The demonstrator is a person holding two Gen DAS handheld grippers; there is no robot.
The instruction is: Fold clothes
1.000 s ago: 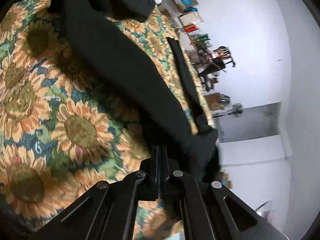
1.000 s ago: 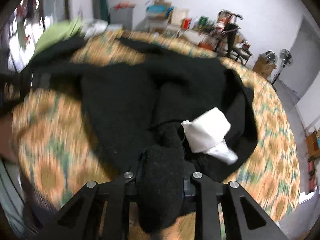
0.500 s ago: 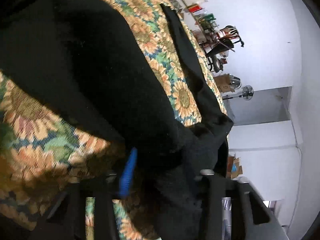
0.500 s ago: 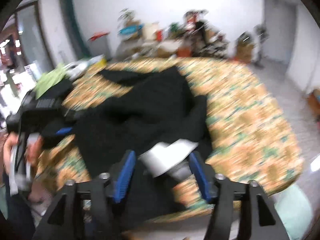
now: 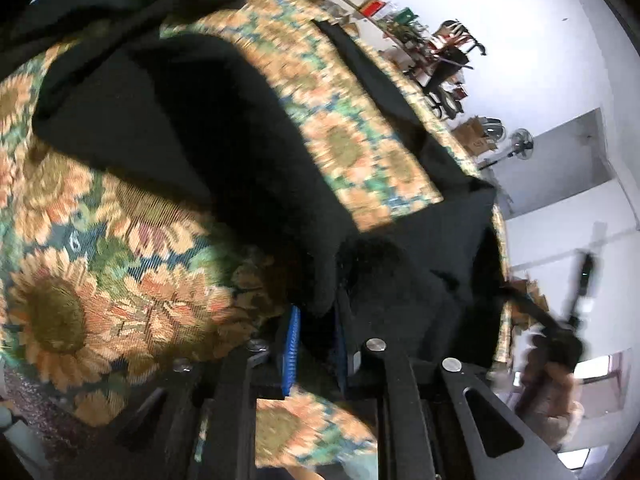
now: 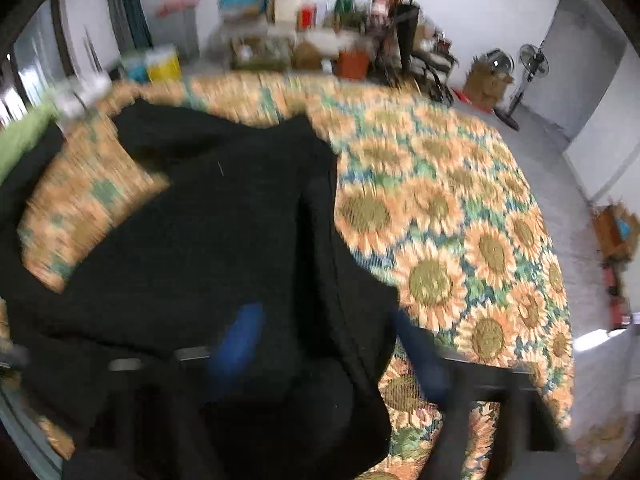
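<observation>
A sunflower-print cover [image 6: 460, 216] in orange, green and blue spreads over the wide surface in both views [image 5: 92, 280]. Behind it, against a white wall [image 6: 460, 4], stands a cluttered row of boxes [image 6: 280, 4] and shelves, blurred. A dark chair [image 6: 408, 40] sits near the middle of that row. To the right, a standing fan [image 6: 530, 68] is beside a cardboard box [image 6: 486, 80] on the grey floor [image 6: 560, 184]. A yellow container [image 6: 164, 66] sits at the left of the clutter. A pale green cloth [image 6: 20, 136] lies at the far left edge.
</observation>
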